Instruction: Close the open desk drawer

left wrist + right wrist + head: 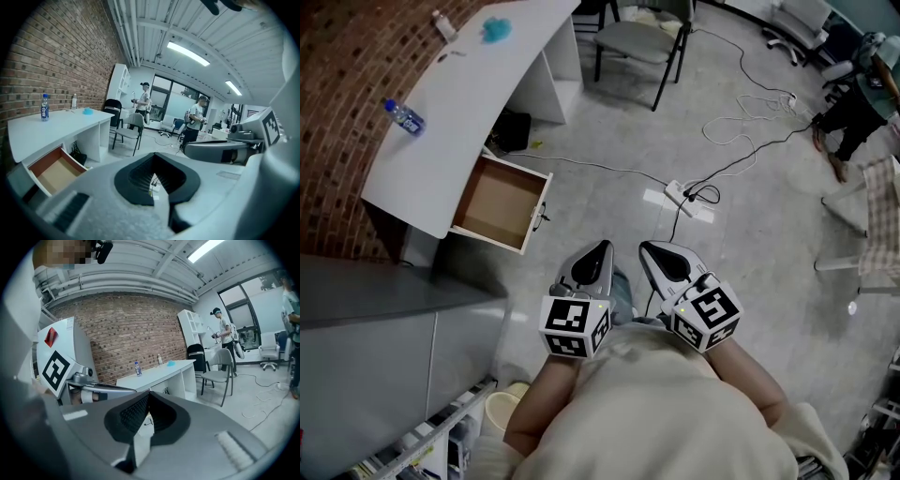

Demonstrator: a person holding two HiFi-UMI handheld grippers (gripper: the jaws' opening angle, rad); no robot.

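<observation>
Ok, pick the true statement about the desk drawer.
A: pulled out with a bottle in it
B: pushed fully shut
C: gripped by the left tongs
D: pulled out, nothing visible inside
D: the drawer juts out from the desk with only its bare brown bottom showing; the bottle is up on the desk top.

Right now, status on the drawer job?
Left gripper shut, empty; right gripper shut, empty. Drawer open, untouched, ahead-left. Nothing in between; power strip off right.

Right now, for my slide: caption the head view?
Left gripper and right gripper, both shut, short of the open drawer.
</observation>
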